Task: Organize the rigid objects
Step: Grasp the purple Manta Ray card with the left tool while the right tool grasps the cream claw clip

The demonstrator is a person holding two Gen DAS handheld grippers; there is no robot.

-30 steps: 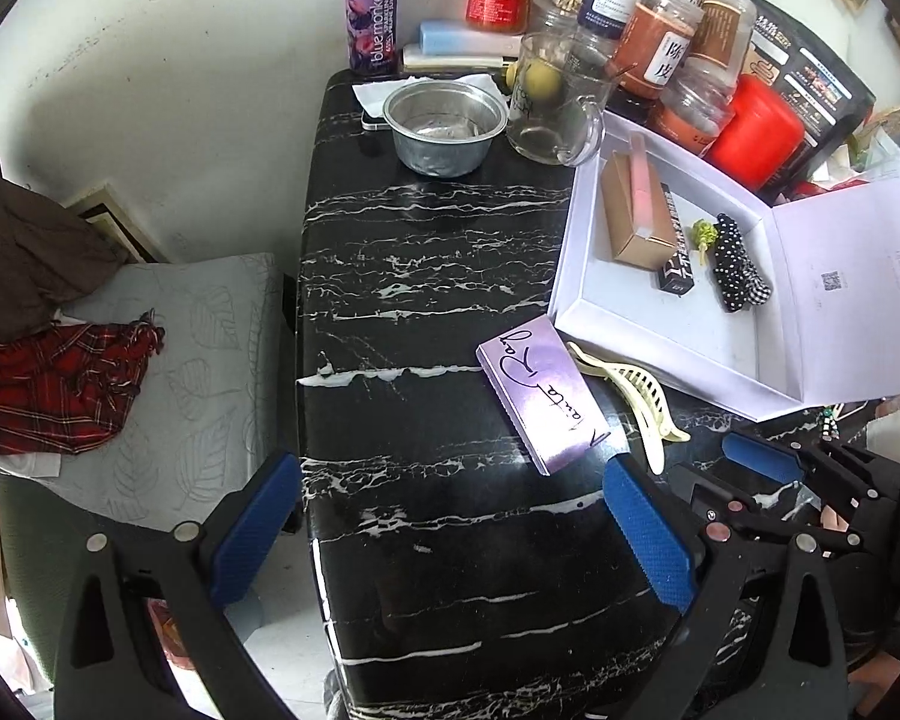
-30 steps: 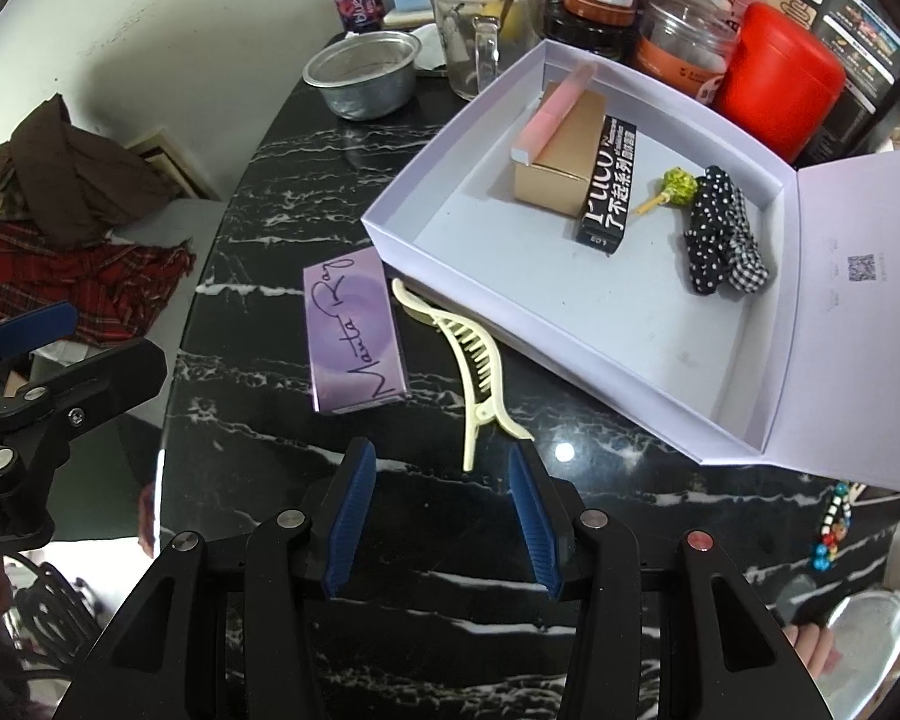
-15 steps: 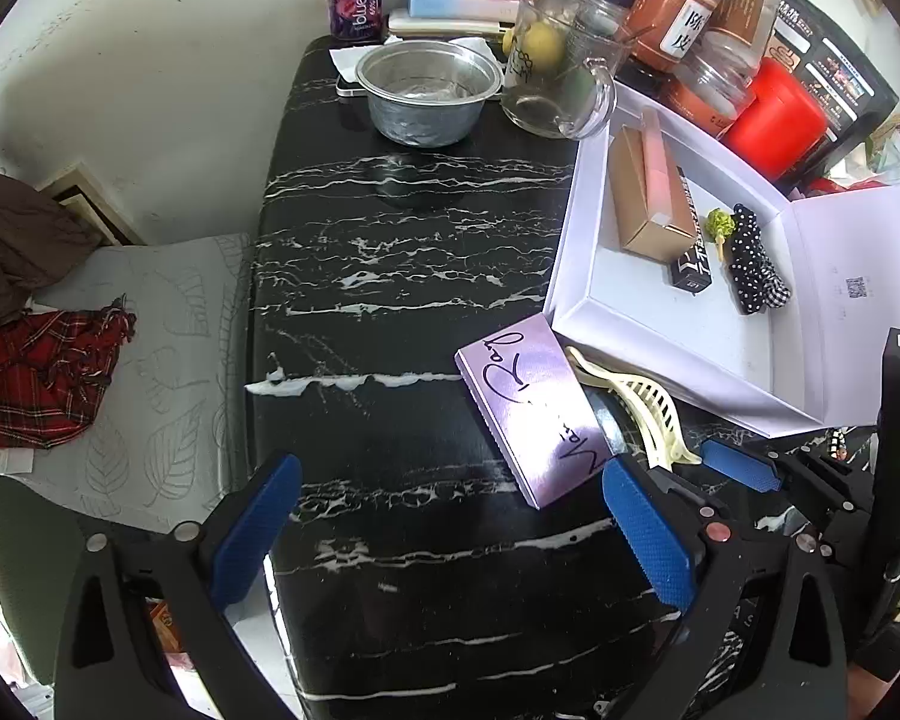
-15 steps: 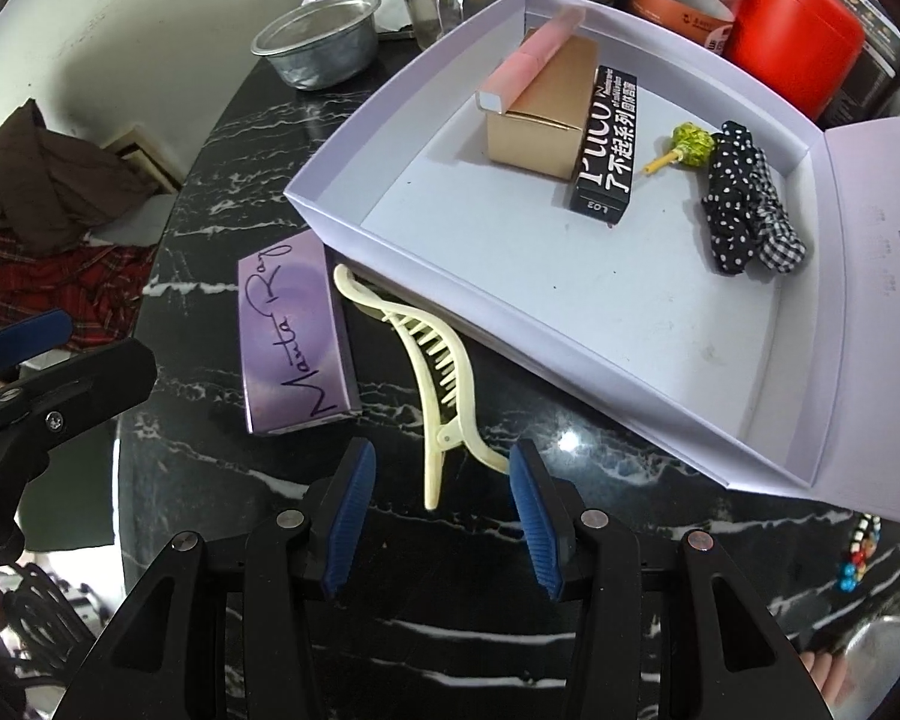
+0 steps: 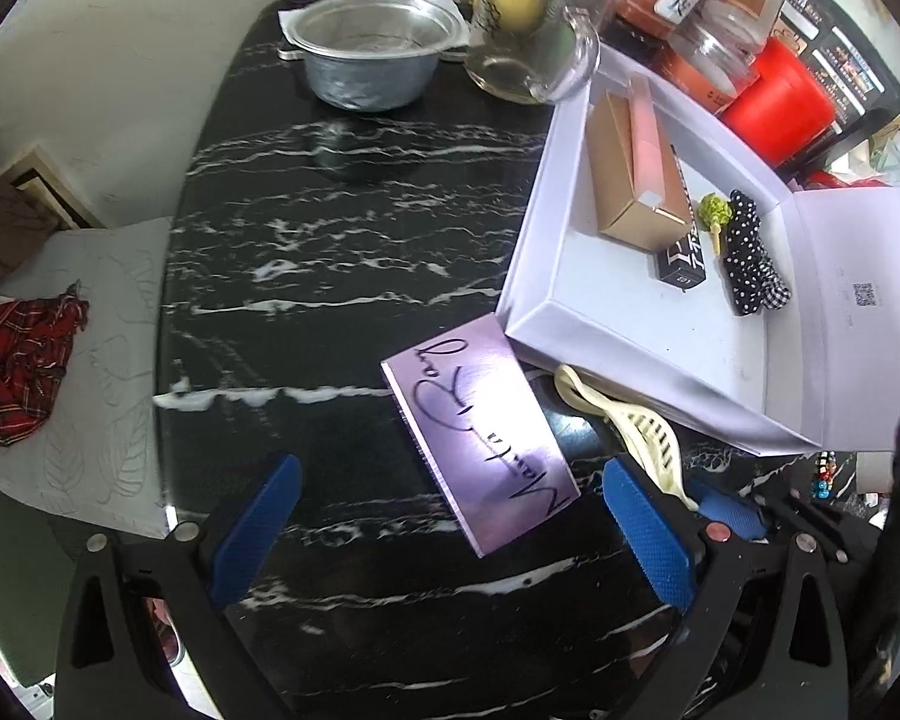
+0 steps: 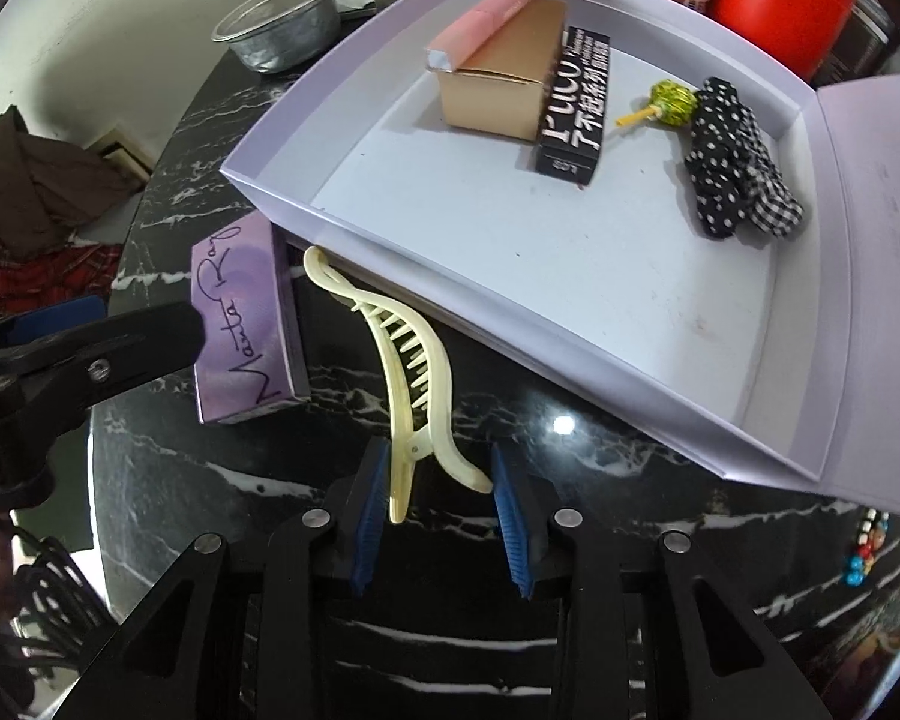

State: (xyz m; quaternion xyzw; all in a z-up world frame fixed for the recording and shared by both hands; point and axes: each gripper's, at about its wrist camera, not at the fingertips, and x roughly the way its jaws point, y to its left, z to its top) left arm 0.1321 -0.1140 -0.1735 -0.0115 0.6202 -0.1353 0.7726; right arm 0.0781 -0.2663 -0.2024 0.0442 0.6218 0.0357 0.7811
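Closing around the pinch end of one cream hair clip (image 6: 411,384), right gripper (image 6: 441,489), blue pads flanking the clip, the left pad at its edge, the right one just beside its curved tail, firm contact impossible to tell. Hovering wide open over the black marble table (image 5: 330,228), left gripper (image 5: 450,531), nothing between its pads, one purple signed box (image 5: 480,438) lying just ahead. Touching the near corner of one open white box (image 6: 570,276), that purple box. Lying inside: one tan carton (image 6: 501,84) carrying one pink stick (image 6: 480,30), one black lettered box (image 6: 576,102), one green lollipop (image 6: 669,102), one spotted scrunchie (image 6: 729,162). Standing farther back: one metal bowl (image 5: 372,54), one glass mug (image 5: 528,42), one red canister (image 5: 777,102).
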